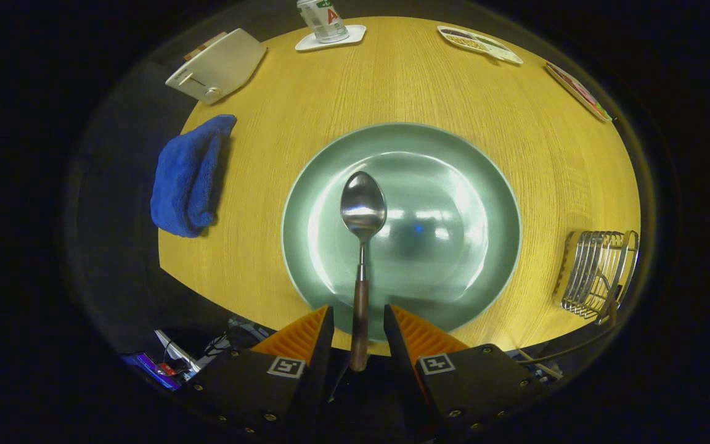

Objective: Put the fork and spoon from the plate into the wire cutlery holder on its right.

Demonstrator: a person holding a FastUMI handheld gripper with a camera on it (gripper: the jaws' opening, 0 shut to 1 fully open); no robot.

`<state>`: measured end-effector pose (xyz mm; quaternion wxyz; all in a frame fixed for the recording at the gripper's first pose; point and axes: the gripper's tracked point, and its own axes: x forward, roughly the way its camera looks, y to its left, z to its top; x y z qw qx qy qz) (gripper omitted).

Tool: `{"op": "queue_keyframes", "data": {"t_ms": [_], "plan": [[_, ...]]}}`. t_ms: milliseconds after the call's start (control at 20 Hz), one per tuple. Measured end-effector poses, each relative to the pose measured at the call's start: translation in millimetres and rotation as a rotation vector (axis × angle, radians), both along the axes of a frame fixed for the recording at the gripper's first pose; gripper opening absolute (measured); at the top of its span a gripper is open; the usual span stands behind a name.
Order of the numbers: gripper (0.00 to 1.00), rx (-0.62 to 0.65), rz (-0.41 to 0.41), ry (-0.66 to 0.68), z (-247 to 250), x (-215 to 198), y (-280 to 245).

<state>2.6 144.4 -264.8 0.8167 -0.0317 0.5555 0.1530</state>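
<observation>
spoon (362, 246) handle between gripper (359, 322) fingers, untouched

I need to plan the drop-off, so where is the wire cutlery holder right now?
In the gripper view the wire cutlery holder stands on the wooden table, to the right of the green plate and apart from it, near the table's edge.
</observation>
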Motion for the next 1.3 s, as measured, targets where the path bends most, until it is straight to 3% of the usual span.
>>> {"op": "queue_keyframes", "data": {"t_ms": [100,250,350,450,600,650,900,1300], "plan": [[0.53,-0.003,-0.004,0.008,-7.9,3.5,1.1],[0.37,-0.025,0.0,0.009,-16.2,5.2,-0.7],[0.37,-0.048,-0.007,0.001,-14.3,3.5,-6.3],[0.1,0.007,0.015,0.0,-18.8,3.5,3.1],[0.1,0.05,0.025,-0.027,-15.0,-0.4,6.1],[0.03,0.058,0.025,-0.024,-19.0,-0.6,6.9],[0.03,0.117,0.023,-0.062,-5.5,-0.7,9.3],[0.03,0.276,-0.084,-0.092,47.3,1.4,-14.6]]}}
